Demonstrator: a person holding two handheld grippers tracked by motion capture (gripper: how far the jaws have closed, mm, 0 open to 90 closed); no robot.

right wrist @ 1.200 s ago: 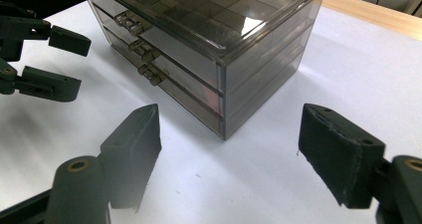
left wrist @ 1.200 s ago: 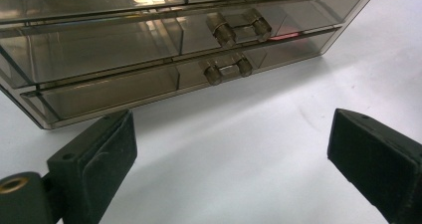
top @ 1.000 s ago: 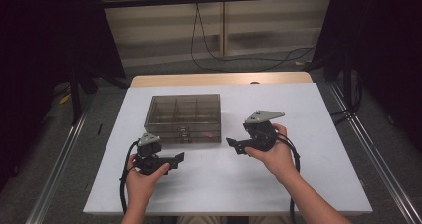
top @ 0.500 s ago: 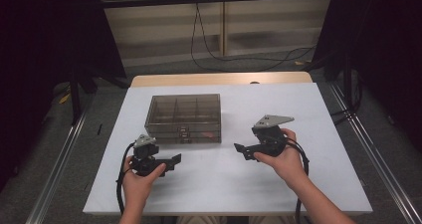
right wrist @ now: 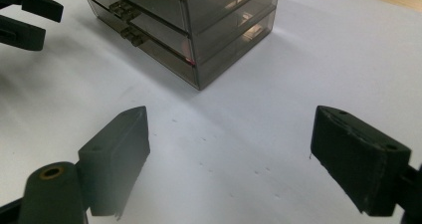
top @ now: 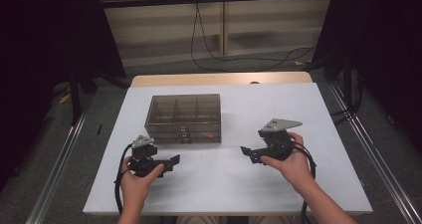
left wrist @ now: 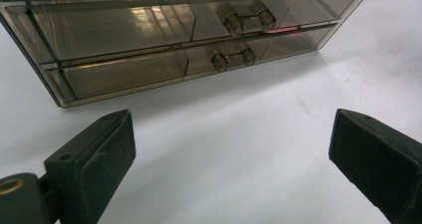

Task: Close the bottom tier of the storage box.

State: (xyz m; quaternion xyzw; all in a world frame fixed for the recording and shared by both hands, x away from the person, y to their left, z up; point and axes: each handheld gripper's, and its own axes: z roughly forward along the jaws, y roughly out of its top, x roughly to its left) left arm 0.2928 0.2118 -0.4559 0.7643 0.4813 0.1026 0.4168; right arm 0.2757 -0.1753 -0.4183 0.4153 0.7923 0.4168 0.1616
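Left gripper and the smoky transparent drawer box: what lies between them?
Nothing: bare white table runs from the open left gripper to the smoky transparent drawer box, seen in the left gripper view.

Drawer box point(left wrist: 174, 40) top cut off by upper edge

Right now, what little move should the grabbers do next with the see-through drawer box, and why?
Probably ease the left gripper forward to the lower drawer handle. Its jaws stand open with nothing between them, and both drawers of the drawer box look closed, with the handles facing it. The right gripper is off to the side, open too.
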